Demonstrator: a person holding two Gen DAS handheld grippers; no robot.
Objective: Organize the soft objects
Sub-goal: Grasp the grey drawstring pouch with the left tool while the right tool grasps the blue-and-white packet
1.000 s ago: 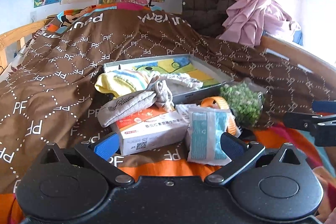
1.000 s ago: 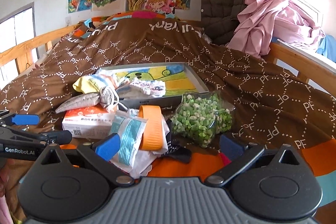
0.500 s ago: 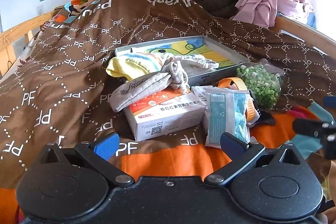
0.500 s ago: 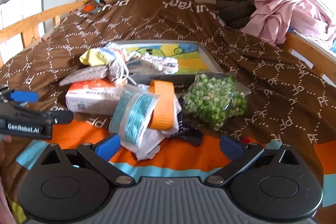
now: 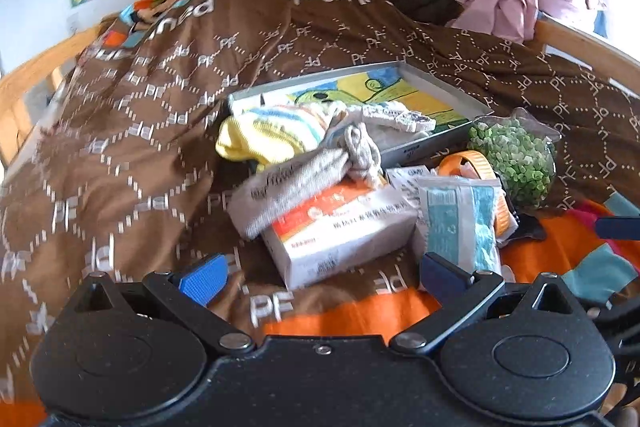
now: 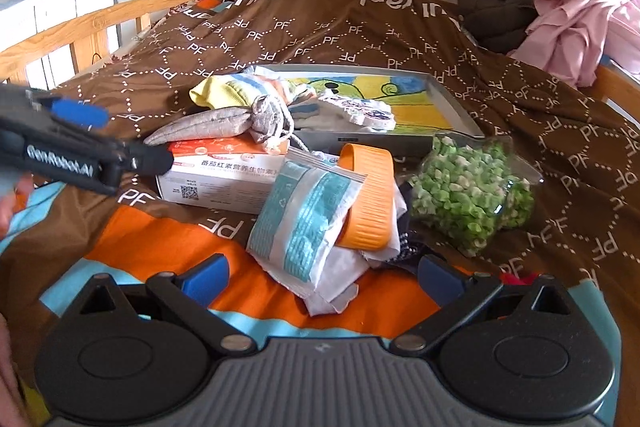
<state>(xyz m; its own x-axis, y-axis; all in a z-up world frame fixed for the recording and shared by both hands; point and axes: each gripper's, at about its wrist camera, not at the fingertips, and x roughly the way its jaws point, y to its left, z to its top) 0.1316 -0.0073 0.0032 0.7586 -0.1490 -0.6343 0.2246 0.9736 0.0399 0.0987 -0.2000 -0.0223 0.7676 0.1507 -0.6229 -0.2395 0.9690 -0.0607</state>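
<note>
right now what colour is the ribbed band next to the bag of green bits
Orange. The band shows best in the right wrist view, left of the bag.

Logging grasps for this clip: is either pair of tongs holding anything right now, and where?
Nothing is held: left tongs and right tongs both gape open, short of the pile.

My black left gripper with blue finger pads [image 5: 323,273] hovers with jaws spread wide; my grey-bodied right gripper [image 6: 323,273] does likewise, holding nothing.

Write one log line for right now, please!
left tool: open, empty | right tool: open, empty | grey sock: on box | tray: holds socks
</note>
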